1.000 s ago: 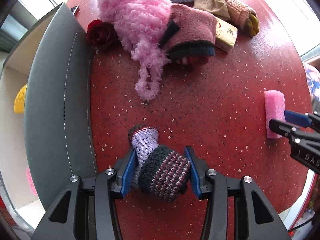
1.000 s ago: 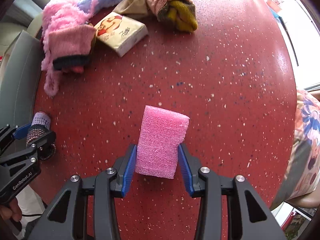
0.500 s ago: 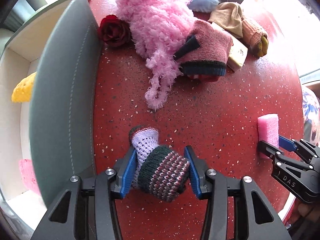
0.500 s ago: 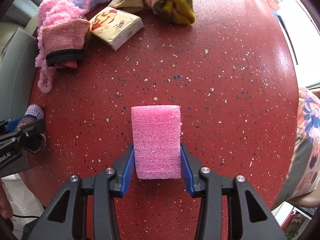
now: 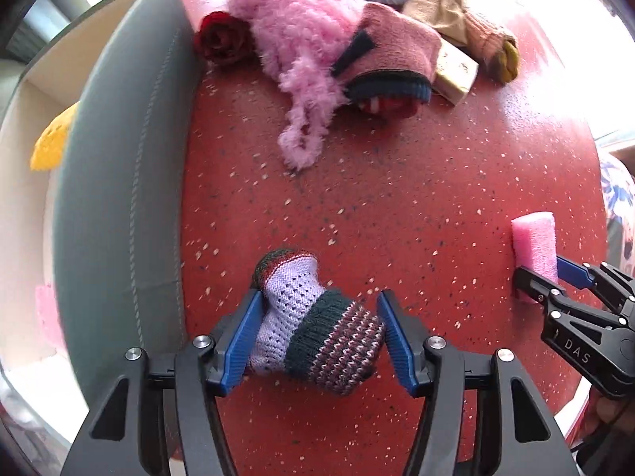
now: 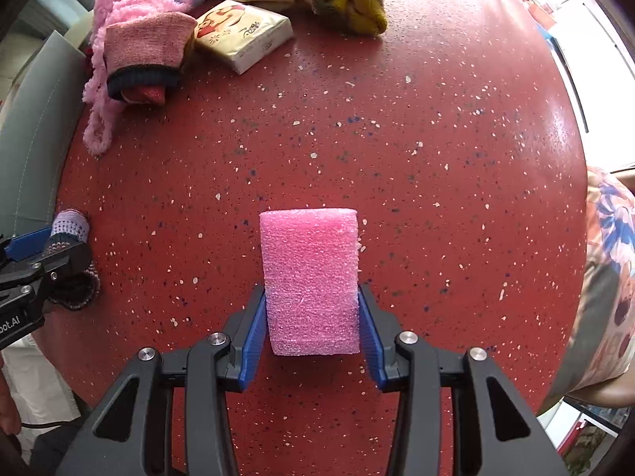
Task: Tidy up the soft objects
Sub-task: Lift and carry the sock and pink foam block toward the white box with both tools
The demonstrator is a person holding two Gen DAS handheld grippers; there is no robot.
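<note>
The left gripper (image 5: pixel 319 337), its jaws having just opened, now brackets the knitted sock (image 5: pixel 317 337) loosely on the red table (image 5: pixel 397 198) beside the grey bin (image 5: pixel 119 206), suggesting a release, while the right gripper (image 6: pixel 311 323) clamps the pink foam block (image 6: pixel 311 281).

The surface (image 6: pixel 436 139) is red, flecked white and dark. The foam block (image 6: pixel 311 281) is bright pink. The sock (image 5: pixel 317 337) is lilac openwork with a dark green band, then maroon-and-white stripes. The scarf (image 5: pixel 293 20) is fluffy pink, the rose (image 5: pixel 220 39) deep red (almost maroon). The fingers (image 5: pixel 242 337) carry blue pads on black.
</note>
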